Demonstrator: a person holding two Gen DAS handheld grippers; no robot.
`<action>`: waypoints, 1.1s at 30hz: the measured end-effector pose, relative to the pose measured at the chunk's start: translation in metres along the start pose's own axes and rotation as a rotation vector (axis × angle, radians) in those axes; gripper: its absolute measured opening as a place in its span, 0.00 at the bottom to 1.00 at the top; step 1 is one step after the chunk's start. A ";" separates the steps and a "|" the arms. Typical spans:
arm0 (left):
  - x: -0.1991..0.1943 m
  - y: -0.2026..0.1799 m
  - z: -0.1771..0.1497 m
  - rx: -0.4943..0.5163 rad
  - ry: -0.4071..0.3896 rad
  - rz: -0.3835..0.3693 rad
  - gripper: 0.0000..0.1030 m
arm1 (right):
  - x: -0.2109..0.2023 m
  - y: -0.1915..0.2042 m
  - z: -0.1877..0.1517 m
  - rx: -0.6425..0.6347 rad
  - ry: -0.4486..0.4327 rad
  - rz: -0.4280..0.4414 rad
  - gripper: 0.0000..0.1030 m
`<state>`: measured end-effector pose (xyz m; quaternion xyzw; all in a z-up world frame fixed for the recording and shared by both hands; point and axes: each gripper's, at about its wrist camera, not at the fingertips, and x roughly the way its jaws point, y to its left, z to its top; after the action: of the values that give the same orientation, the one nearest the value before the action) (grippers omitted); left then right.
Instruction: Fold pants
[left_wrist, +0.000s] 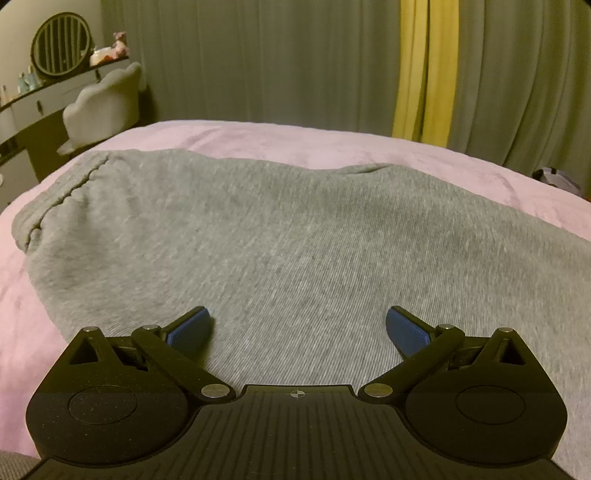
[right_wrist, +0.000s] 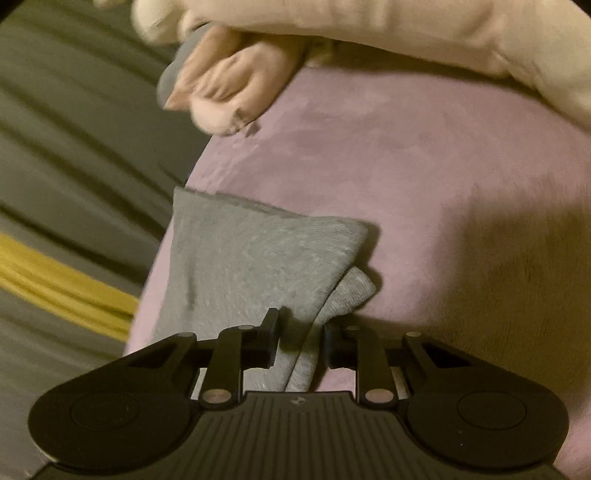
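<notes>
Now left gripper (left_wrist: 297, 325) spread wide, blue pads (left_wrist: 406, 326) apart, nothing between them, poised over grey pants (left_wrist: 295, 229) filling centre of left wrist frame on pink bedspread (left_wrist: 332, 142). Right gripper (right_wrist: 301, 338) clamped on bunched pant fabric at lower centre of right wrist frame; folded grey end (right_wrist: 258, 254) lies just ahead. Pale pillow (right_wrist: 406, 33) along top edge.

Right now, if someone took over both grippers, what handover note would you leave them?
Left gripper: open, empty, low over the pants.
Right gripper: shut on bunched fabric at one end of the pants.
Pants: grey, on the pink bed; a gathered band shows at the far left in the left view.
Done: one end gripped.
Left: the fold itself; how far it has got cannot be told.
</notes>
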<state>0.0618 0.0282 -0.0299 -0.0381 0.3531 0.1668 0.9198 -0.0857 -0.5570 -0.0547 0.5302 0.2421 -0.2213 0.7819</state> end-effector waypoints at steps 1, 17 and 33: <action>0.000 0.000 0.000 0.000 0.000 -0.001 1.00 | 0.001 -0.004 0.002 0.042 0.001 0.014 0.27; 0.001 0.002 0.002 -0.005 0.009 -0.013 1.00 | 0.007 0.008 0.004 0.062 -0.012 -0.052 0.17; -0.011 0.009 0.006 -0.002 0.030 -0.022 1.00 | 0.006 0.067 -0.004 -0.282 -0.064 -0.177 0.11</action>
<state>0.0551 0.0344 -0.0178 -0.0457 0.3663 0.1564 0.9161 -0.0407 -0.5312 -0.0112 0.3843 0.2912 -0.2698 0.8335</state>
